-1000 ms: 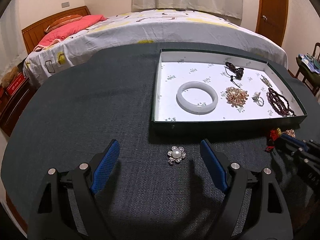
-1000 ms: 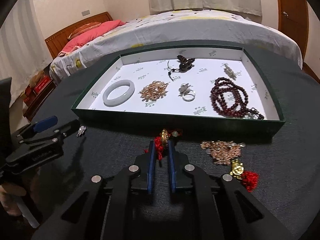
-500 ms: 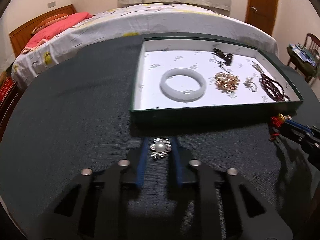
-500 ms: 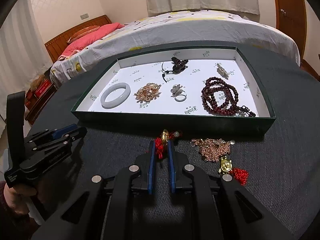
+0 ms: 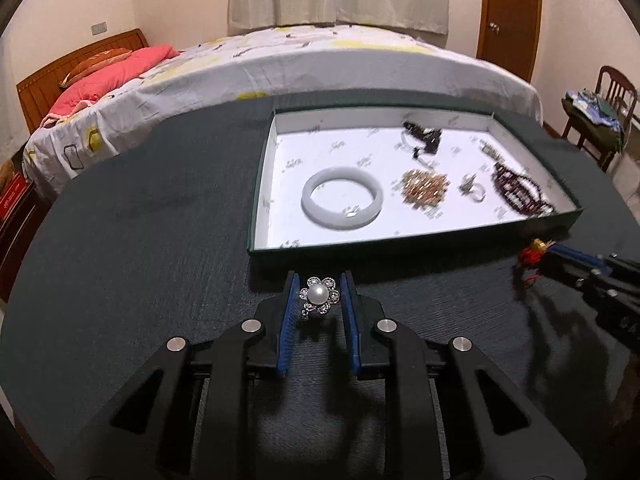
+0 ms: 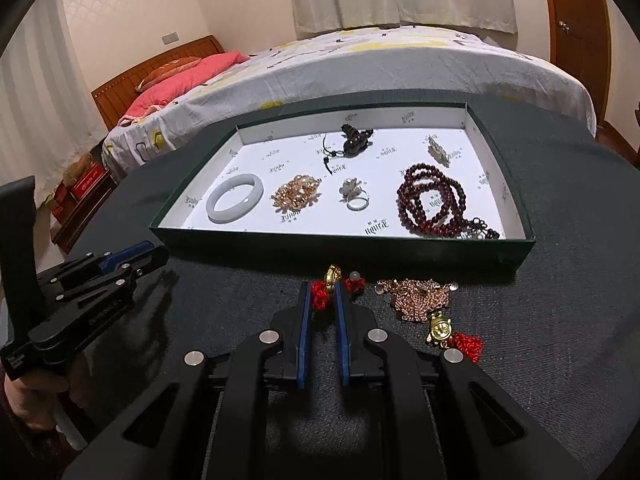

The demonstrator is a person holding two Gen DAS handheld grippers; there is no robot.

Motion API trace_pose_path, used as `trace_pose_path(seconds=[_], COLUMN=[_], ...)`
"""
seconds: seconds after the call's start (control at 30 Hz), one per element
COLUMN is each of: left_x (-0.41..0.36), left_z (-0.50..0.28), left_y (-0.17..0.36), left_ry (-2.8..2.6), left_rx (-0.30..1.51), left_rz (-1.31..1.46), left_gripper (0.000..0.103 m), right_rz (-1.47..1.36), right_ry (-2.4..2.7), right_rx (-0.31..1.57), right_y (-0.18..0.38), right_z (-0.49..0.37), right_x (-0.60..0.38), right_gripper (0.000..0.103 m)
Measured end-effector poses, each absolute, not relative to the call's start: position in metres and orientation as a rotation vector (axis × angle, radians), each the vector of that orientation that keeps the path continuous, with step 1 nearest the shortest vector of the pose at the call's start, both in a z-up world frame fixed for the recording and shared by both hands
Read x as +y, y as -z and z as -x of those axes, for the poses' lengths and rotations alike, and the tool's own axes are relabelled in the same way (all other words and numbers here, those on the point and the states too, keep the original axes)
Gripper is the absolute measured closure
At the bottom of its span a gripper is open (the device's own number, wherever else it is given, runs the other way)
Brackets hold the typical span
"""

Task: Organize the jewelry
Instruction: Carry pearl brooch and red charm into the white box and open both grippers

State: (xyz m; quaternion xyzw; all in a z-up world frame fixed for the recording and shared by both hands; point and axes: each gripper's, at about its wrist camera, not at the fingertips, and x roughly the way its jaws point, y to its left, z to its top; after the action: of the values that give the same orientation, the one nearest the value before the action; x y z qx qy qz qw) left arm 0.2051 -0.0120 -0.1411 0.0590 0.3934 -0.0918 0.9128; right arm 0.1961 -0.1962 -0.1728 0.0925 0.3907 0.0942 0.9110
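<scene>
We look first at the big dark round table (image 6: 580, 208), with the green tray (image 6: 360, 249) sitting on its far right part. 6 pieces already lie in the tray. On the left is the white bangle (image 6: 235, 203). Next to it, going right, are the gold beaded piece (image 6: 297, 197), the silver ring (image 6: 355, 199) and the dark red bead string (image 6: 434, 206). At the far side lie the dark cord pendant (image 6: 354, 139) and a small pale clip (image 6: 439, 149). So we think more than half of the job is done.

3 pieces are still outside, on the table near the tray's front wall. Our right gripper (image 6: 322, 296) is pinching the red knot charm (image 6: 330, 285) with its blue pads squeezed close on it. Just to the right lies the rose gold chain (image 6: 418, 294) with a gold charm and red tassel (image 6: 450, 334); nothing is touching it.

Our left gripper (image 5: 319, 294) has the pearl flower brooch (image 5: 319, 295) pinched between its pads, low over the cloth; we cannot tell if it is touching the table. It sits just in front of the tray's near left corner.

We think both held pieces go into the tray next, then the chain.
</scene>
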Motion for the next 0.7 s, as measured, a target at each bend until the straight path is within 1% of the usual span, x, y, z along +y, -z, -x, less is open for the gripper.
trace_pose_path(seconds=[0.23, 0.3, 0.33, 0.7], left_x=[-0.018, -0.020, -0.020, -0.021], left_z=[-0.201, -0.201, -0.202, -0.203], left_y=[0.119, 0.115, 0.113, 0.115], left_ry=[0.210, 0.212, 0.211, 0.218], left_rx=[0.766, 0.757, 0.754, 0.756], left_rz=[-0.090, -0.085, -0.080, -0.080], left_gripper=[0.082, 0.087, 0.087, 0.087], right_rz=[-0.184, -0.185, -0.187, -0.189], right_ry=[-0.194, -0.195, -0.195, -0.199], right_rx=[0.763, 0.756, 0.752, 0.750], right_y=[0.157, 0.154, 0.152, 0.150], right_z=[-0.193, -0.192, -0.192, -0.193], right_x=[-0.196, -0.196, -0.197, -0.197], right_gripper=[0.091, 0.091, 0.091, 0.091])
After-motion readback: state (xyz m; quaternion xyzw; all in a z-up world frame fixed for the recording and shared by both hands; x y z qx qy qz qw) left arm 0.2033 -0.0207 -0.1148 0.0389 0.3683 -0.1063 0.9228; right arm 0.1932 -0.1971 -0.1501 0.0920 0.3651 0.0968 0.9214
